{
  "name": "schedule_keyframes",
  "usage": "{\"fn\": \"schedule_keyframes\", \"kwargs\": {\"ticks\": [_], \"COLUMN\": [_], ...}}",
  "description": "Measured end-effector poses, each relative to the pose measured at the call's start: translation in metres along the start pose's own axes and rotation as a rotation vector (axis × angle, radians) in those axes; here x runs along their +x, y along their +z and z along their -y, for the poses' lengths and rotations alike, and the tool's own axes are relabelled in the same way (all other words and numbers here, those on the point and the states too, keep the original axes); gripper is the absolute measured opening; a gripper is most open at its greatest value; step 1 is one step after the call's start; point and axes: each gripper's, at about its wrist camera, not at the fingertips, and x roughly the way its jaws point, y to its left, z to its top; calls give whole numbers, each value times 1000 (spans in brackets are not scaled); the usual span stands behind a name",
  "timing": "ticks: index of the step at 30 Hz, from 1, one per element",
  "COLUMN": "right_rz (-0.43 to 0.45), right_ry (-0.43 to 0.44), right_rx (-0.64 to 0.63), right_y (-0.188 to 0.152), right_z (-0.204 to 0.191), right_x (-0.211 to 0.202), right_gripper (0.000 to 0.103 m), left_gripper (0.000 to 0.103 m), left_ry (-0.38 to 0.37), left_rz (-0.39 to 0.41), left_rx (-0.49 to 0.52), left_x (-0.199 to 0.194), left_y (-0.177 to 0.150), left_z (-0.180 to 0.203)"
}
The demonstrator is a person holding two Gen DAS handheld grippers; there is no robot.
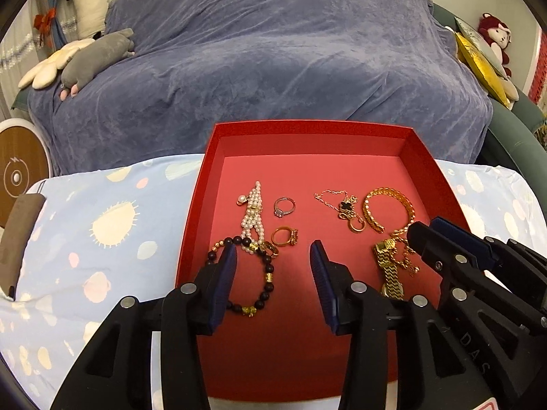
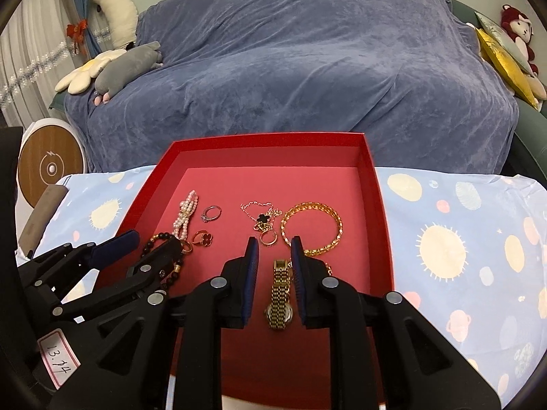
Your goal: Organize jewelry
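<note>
A red tray holds the jewelry. On its left lie a pearl bracelet, a silver ring, a gold ring and a dark bead bracelet. A clover chain, a gold bangle and a gold watch are on the right. My left gripper stands open above the bead bracelet, one finger over its loop. My right gripper has a narrow gap, and the watch lies on the tray floor beneath it, untouched by the pads.
The tray rests on a pale blue cloth printed with suns and planets. Behind it a sofa is draped in blue-grey fabric, with plush toys at both ends. A round wooden-faced device and a brown block sit at the left.
</note>
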Motion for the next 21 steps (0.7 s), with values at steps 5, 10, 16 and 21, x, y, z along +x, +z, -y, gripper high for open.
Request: {"fn": "schedule_keyframes", "kwargs": {"ticks": [5, 10, 16, 21], "right_rz": [14, 37, 33, 38], "right_ry": [15, -2, -22, -53], "right_rx": [19, 12, 7, -5], "right_y": [-17, -38, -66, -78], "right_z": [5, 1, -5, -7], "right_x": [-39, -73, -94, -95], "right_gripper": [37, 40, 51, 60], "left_gripper": [44, 52, 56, 64], "left_ry": [-17, 9, 37, 30], "left_rz": [6, 11, 5, -19], "left_rx": [11, 51, 80, 36], "left_x": [-32, -58, -81, -84], "left_y": [-16, -41, -72, -89], "left_z": [-1, 8, 16, 6]}}
